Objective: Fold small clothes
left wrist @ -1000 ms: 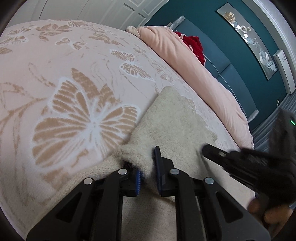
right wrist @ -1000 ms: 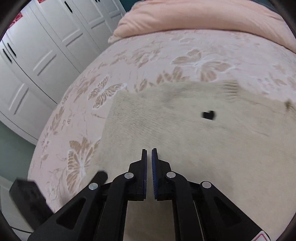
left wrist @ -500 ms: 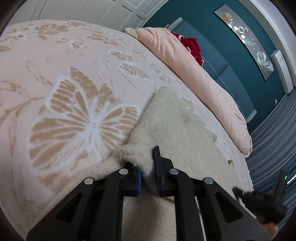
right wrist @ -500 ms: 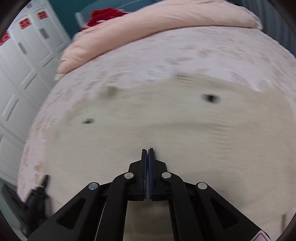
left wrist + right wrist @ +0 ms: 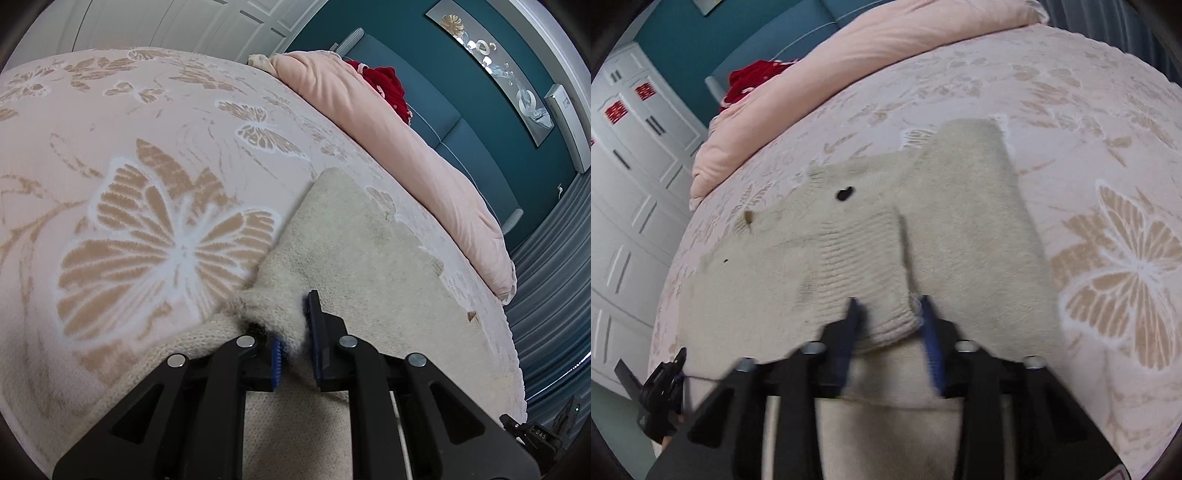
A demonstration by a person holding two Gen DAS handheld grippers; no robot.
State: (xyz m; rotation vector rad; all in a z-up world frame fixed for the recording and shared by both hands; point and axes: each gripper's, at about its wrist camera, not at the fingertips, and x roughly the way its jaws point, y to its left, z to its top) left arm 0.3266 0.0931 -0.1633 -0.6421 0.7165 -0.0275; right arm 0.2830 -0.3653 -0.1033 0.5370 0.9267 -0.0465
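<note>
Clamps sweater (image 5: 369,251) at 6 o'clock with left gripper (image 5: 295,332); has just been opening right gripper (image 5: 889,314) astride cuff (image 5: 882,291), unpinched. Seems early: 1 sleeve in, rest outstanding.

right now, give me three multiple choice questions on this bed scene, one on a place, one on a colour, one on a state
1. Where is the red cloth?
A. on the floor
B. behind the pink quilt
C. hanging on a door

2. What colour is the sweater?
A. cream
B. blue
C. red

3. How do the jaws of the left gripper stand?
A. wide open, holding nothing
B. closed on a fold of the sweater
C. out of view

Answers:
1. B, it peeks out from beyond the rolled quilt.
2. A, the knit is pale cream all over.
3. B, knit bunches up between the blue pads.
</note>
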